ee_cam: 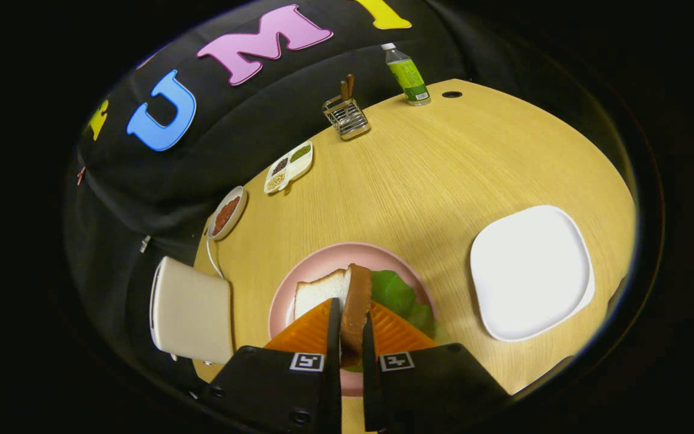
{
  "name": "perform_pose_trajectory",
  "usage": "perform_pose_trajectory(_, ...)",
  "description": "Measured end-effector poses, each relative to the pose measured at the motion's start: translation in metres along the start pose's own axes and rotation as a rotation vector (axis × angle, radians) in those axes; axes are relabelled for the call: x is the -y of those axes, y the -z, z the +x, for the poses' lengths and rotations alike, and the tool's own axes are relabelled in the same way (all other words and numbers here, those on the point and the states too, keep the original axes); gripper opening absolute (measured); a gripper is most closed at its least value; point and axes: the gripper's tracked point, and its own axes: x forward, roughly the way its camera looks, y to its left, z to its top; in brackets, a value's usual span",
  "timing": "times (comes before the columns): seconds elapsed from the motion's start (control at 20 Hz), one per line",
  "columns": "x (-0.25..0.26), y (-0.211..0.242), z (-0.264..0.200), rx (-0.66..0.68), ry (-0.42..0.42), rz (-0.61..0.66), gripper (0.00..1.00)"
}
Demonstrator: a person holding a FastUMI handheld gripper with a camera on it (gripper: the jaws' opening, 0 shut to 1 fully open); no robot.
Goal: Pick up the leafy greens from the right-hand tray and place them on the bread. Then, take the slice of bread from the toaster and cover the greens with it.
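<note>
Clamped edge-on between the fingers of the tool (352, 328) is the toaster's bread slice (356, 304), standing upright with its brown crust toward the camera, both fingers pressing its flat faces. Just beyond and below the fingertips sits the pink plate (317, 259), carrying the base slice of bread (321, 292) off to the left of the held slice and the leafy greens (401, 295) spreading out to the right of it. The greens seem to lie more beside that base slice than squarely over it, though the fingers hide the middle of the plate, so I cannot tell how well they are centred. The main risk from here, as I judge it, is the release: a slice let go while it stands on its edge could topple either way, landing half off the stack or shoving the greens toward the plate rim. It needs tipping flat and lining up over the base slice first. A hard pinch may also dent soft bread. Left of the tool stands the toaster (193, 310); the white tray (531, 271) on the worktop (431, 175) lies well to the right.
</note>
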Motion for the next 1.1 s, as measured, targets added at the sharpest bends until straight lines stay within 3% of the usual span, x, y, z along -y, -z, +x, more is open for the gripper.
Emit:
perform_pose_trajectory(0.05, 0.007, 0.002, 0.002, -0.004, 0.031, -0.048, 0.23)
perform_pose_trajectory(0.2, 0.024, 0.005, 0.001, -0.012, 0.107, -0.198, 0.58)
perform_pose_trajectory(0.45, 0.027, -0.008, -0.004, 0.019, 0.17, -0.394, 0.75)
perform_pose_trajectory(0.5, 0.028, -0.012, -0.006, 0.032, 0.183, -0.431, 0.9)
perform_pose_trajectory(0.55, 0.026, -0.015, -0.012, 0.044, 0.181, -0.471, 0.97)
perform_pose_trajectory(1.1, -0.059, -0.078, -0.119, 0.282, 0.008, -0.653, 1.0)
